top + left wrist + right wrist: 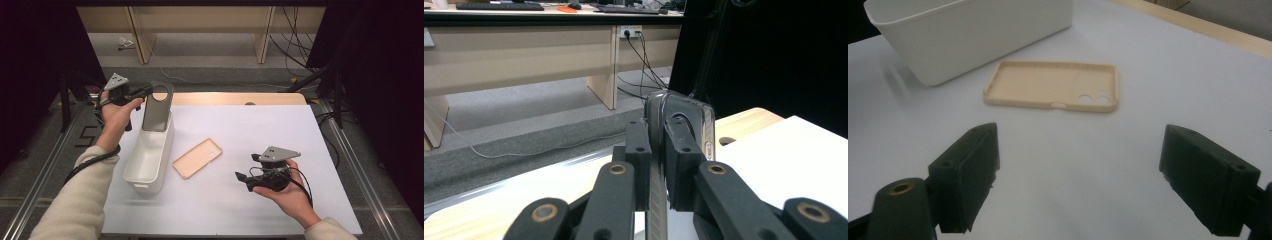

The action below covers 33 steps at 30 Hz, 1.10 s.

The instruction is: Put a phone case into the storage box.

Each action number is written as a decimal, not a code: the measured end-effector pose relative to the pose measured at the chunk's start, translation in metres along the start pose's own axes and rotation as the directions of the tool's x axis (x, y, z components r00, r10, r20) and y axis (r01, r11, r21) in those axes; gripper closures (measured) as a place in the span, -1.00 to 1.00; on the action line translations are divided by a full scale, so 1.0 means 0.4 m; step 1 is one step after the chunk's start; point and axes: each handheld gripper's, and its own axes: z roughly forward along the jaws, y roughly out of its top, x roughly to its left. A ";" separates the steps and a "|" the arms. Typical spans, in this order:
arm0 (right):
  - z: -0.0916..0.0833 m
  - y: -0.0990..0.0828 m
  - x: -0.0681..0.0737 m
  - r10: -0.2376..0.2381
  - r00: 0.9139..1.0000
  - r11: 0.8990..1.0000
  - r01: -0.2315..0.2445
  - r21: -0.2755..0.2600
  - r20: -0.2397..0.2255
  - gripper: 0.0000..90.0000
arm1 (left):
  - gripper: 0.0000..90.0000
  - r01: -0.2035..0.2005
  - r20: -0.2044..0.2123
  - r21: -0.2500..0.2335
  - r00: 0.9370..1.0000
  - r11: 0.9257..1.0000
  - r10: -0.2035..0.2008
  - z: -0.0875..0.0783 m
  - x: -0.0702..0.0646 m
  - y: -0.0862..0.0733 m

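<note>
Left gripper (148,90), far left: jaws clamped on top edge of grey phone case (158,107), hung upright over far end of white bin (148,156); narrow edge grip, so possible swing or slip, catching on rim; beige case (197,158) flat mid-table beside bin; right gripper (241,176) wide apart, empty.

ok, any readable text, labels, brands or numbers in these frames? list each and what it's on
None readable.
Beige phone case: blank.
White bin: no label.
Grey phone case held in the left gripper: no marking visible.
Dark marking on the floor left of the table: too blurred to read.
</note>
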 end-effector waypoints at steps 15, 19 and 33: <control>0.001 -0.001 0.001 0.001 1.000 1.000 -0.001 0.004 -0.003 -0.62 | 0.81 0.014 -0.023 0.042 1.000 0.999 -0.013 0.027 0.018 -0.027; 0.002 -0.001 0.000 0.001 1.000 1.000 -0.001 0.003 -0.004 -0.62 | 0.81 0.017 -0.028 0.050 0.999 0.999 -0.015 0.033 0.022 -0.033; 0.003 -0.001 0.001 -0.001 1.000 1.000 0.001 0.004 -0.005 -0.62 | 0.81 0.041 -0.045 0.080 0.998 0.996 -0.038 0.048 0.037 -0.062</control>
